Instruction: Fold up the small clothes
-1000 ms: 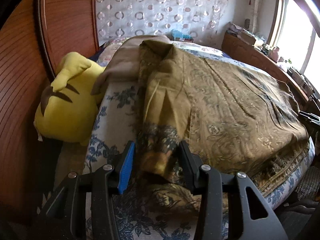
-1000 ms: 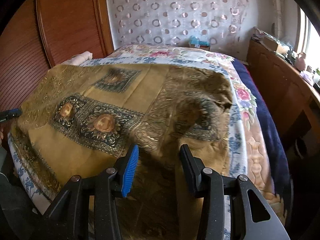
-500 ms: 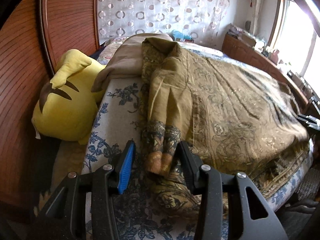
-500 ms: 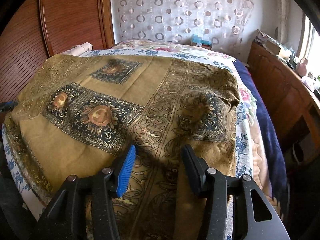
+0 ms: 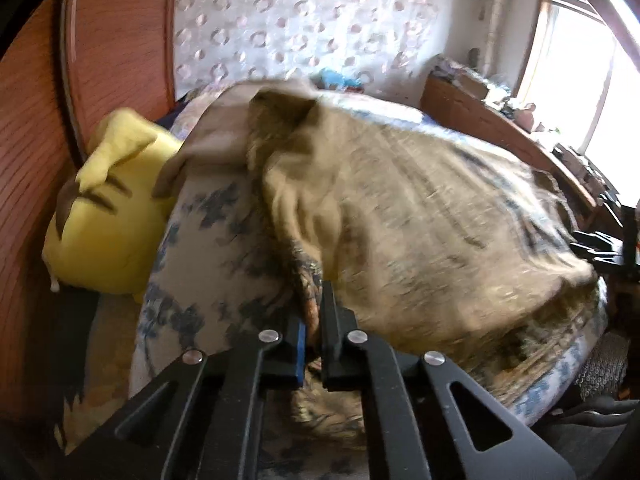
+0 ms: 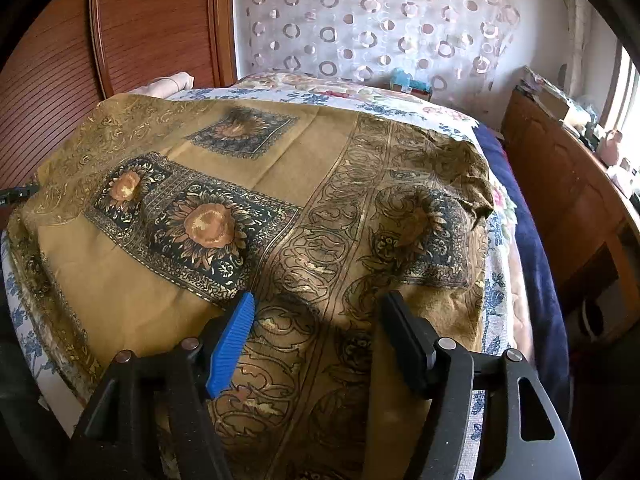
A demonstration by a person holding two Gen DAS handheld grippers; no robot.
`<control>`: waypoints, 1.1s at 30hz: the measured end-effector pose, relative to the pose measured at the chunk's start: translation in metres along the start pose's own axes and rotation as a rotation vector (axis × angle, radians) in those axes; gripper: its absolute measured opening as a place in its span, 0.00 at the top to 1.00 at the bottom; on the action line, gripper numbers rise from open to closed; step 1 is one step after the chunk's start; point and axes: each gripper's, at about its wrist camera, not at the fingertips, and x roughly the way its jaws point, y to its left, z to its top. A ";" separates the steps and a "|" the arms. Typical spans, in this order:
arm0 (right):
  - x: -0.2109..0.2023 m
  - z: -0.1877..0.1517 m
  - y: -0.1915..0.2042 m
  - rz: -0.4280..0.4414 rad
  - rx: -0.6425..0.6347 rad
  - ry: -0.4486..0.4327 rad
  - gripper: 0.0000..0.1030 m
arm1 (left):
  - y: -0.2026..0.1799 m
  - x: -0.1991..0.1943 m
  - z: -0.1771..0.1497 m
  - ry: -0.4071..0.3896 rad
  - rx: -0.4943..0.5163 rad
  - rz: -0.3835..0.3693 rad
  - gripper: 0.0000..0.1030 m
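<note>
An ochre cloth (image 6: 280, 184) with dark sunflower panels lies spread over the bed. In the left wrist view the same ochre cloth (image 5: 420, 216) is blurred, and a bunched patterned edge of it runs down into my left gripper (image 5: 314, 312), which is shut on that edge. My right gripper (image 6: 320, 312) hovers over the near part of the cloth; its jaws are opening, with flat cloth beneath them and nothing pinched. The other gripper's tip (image 6: 16, 194) peeks in at the left edge of the right wrist view.
A yellow plush toy (image 5: 104, 216) lies between the bed and the wooden wardrobe (image 5: 32, 128). A beige folded cloth (image 5: 216, 136) sits near the bed's head. The floral bedsheet (image 5: 208, 256) shows beside the cloth. A wooden dresser (image 6: 568, 200) with clutter stands to the right under a window.
My left gripper has closed on the bunched edge of the cloth, and its view has gone blurred. The right gripper's jaws have spread wider over the cloth.
</note>
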 end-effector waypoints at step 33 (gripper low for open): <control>0.000 -0.001 -0.003 0.015 0.010 -0.005 0.31 | -0.191 -0.035 0.138 -0.277 0.320 -0.354 0.96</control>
